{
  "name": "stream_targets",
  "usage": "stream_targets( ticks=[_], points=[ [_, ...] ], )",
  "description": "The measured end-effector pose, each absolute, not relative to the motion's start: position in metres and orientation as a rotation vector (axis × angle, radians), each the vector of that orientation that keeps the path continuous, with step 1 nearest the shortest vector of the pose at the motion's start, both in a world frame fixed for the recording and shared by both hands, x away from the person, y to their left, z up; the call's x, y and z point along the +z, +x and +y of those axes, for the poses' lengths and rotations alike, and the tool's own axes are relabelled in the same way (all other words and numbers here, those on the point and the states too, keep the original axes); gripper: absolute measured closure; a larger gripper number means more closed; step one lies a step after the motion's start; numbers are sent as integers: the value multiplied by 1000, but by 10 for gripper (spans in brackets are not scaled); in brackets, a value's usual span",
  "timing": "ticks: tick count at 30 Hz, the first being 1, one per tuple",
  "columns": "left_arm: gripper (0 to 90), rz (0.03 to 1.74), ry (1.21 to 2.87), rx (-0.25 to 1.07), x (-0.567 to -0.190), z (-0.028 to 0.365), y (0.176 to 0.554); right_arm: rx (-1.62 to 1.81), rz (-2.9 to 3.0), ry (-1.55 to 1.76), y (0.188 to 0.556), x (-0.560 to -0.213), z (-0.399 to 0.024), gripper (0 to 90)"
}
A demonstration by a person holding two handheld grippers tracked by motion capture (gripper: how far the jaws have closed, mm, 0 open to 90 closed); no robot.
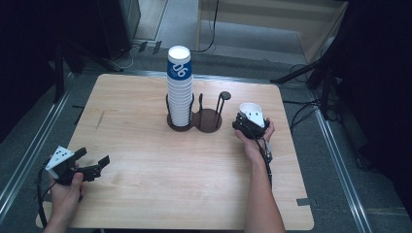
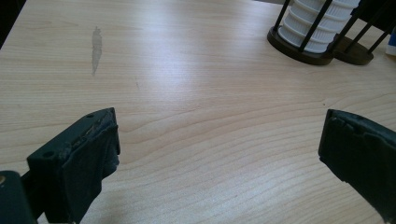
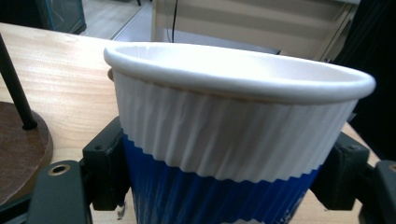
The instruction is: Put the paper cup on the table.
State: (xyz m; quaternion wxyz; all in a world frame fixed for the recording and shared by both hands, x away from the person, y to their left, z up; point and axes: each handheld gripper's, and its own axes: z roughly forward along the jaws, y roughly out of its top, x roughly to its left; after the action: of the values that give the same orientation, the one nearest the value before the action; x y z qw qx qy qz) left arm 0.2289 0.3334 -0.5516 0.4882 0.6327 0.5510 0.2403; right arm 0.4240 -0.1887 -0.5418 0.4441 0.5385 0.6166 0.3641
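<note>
Paper cup (image 3: 233,140), white ribbed upper band over blue lower band, sits between the black jaws of the right gripper (image 3: 224,186); both jaws press its sides, so the gripper is clamped on the cup; in the right gripper view the cup's rolled rim runs across the upper half of the frame. In the high view the same cup (image 1: 252,112) shows right of centre, mouth tilted toward the camera, held just right of the cup holder (image 1: 206,121) and near the table's right edge; right gripper (image 1: 248,124) under it, the hand (image 1: 255,141) behind.

Cup holder: dark double base with thin upright rods; its left ring carries a tall stack of cups (image 1: 179,87), white with a blue top cup; its right ring is bare wood-brown disc.

Left gripper (image 1: 92,162) at lower left of the high view, jaws spread wide, nothing between them; in the left gripper view the two jaws stand far apart at the bottom corners over bare wooden table (image 2: 196,121); the cup holder's base (image 2: 322,49) at upper right.
</note>
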Motion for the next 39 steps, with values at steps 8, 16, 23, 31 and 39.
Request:
stream_targets(
  ticks=[8, 16, 23, 31, 39],
  points=[
    [0, 1334, 1553, 593, -552, 332, 229, 920, 1543, 1381, 423, -541, -194, 195],
    [0, 1326, 1555, 596, -551, 332, 229, 928, 1570, 1424, 421, -538, -199, 129],
    [0, 1324, 1549, 589, -551, 332, 228, 1014, 1600, 1444, 415, -527, -202, 0],
    [0, 1323, 1559, 599, -551, 331, 228, 1060, 1577, 1439, 399, -517, -205, 0],
    [0, 1324, 1556, 598, -551, 332, 228, 1080, 1583, 1399, 380, -506, -207, 0]
  ],
)
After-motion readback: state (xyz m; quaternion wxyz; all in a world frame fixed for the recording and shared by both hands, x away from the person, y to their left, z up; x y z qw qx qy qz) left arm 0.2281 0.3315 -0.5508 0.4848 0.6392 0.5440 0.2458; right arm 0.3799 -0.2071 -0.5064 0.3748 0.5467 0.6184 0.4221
